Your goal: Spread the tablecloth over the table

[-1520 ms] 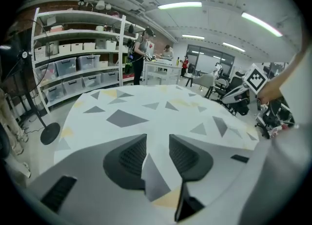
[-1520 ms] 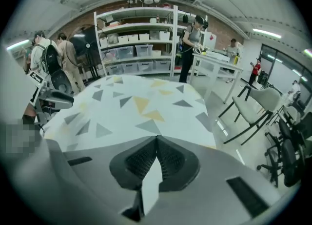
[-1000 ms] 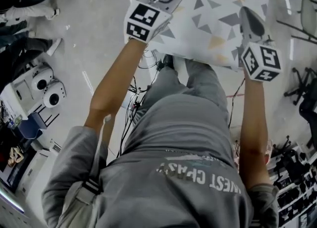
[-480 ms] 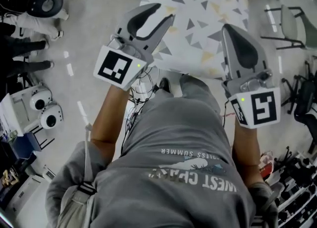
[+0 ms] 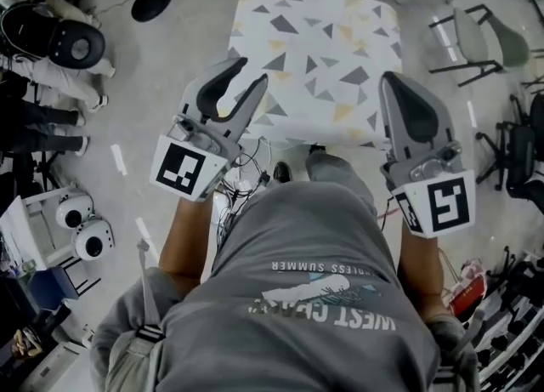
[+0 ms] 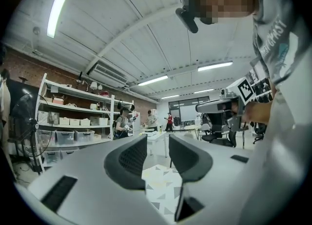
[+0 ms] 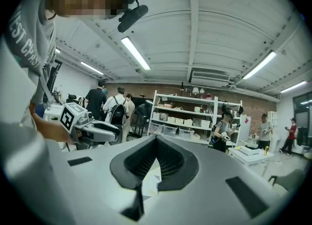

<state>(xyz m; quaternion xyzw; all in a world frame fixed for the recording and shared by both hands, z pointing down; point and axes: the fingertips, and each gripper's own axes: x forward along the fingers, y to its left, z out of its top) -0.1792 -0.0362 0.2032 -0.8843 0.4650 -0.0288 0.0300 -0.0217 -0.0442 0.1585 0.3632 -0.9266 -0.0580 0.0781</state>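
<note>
The left gripper [image 5: 248, 70], parted and empty, and the right gripper [image 5: 393, 76], closed and empty, had been raised above the tablecloth [image 5: 319, 50], which seemed fully spread.

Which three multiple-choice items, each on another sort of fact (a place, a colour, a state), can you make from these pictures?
1. Where is the tablecloth?
A) hanging from a gripper
B) spread flat in front of the person
C) bunched on a chair
2. What is its pattern?
A) grey and yellow triangles on white
B) red stripes
C) plain blue
3. How are the jaws of the left gripper?
A) shut on cloth
B) shut, empty
C) apart, empty
Answers: B, the head view shows it lying flat; A, the triangles show there; C, the left gripper view shows a gap with nothing gripped.
</note>
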